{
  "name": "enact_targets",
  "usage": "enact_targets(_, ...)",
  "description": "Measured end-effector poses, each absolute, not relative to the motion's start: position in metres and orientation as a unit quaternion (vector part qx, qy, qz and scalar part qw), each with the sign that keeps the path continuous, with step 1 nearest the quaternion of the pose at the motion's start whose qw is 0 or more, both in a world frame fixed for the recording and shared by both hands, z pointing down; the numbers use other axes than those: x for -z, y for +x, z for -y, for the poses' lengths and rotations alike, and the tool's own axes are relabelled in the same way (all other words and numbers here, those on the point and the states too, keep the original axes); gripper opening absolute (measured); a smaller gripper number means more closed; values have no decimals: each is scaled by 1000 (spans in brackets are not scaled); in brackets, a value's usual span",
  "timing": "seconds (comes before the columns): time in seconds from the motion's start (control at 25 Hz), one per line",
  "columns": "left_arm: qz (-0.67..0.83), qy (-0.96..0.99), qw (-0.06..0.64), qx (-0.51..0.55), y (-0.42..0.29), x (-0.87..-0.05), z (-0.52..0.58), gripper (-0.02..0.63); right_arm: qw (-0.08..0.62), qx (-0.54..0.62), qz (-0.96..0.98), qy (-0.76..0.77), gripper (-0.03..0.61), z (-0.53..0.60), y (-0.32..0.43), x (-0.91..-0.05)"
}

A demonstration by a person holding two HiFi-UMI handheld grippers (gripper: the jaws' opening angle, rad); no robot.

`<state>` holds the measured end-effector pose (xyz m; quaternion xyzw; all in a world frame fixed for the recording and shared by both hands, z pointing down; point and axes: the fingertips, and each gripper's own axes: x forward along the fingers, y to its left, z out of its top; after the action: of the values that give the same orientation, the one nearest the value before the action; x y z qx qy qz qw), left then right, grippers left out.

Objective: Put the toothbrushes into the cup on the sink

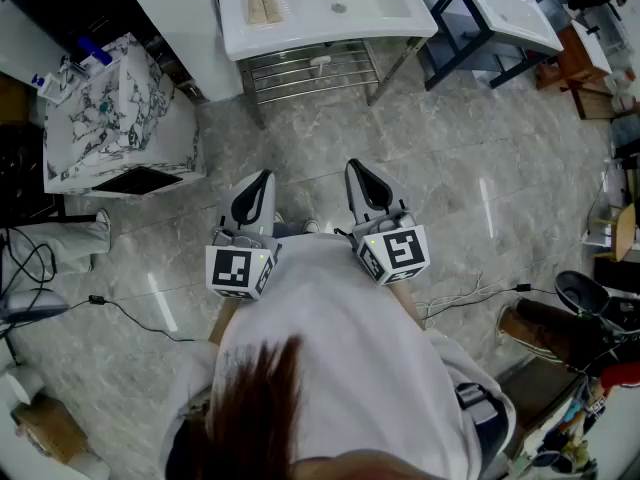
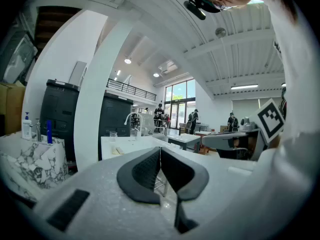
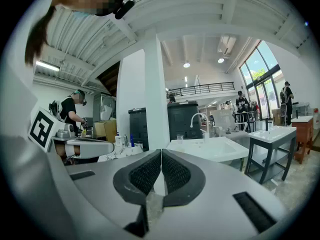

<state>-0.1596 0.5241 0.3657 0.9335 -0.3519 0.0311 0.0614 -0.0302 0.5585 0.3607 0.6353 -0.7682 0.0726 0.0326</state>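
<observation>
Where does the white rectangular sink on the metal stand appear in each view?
Head view: white rectangular sink, top centre.
Left gripper view: sink left of centre.
Right gripper view: sink right of centre.
Shared landmark: marble-patterned cabinet, left of the sink in every view.

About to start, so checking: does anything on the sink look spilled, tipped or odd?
Nothing stands out. The toothbrushes lie side by side on the left ledge of the sink, and the cup stands upright just beyond them.
</observation>
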Motion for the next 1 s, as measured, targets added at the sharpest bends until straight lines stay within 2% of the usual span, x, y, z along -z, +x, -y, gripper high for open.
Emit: enact_targets(1.0,331,940,63,-50,-133,-372,-542,15,34,-57,783,618,17,-573,-8,-361)
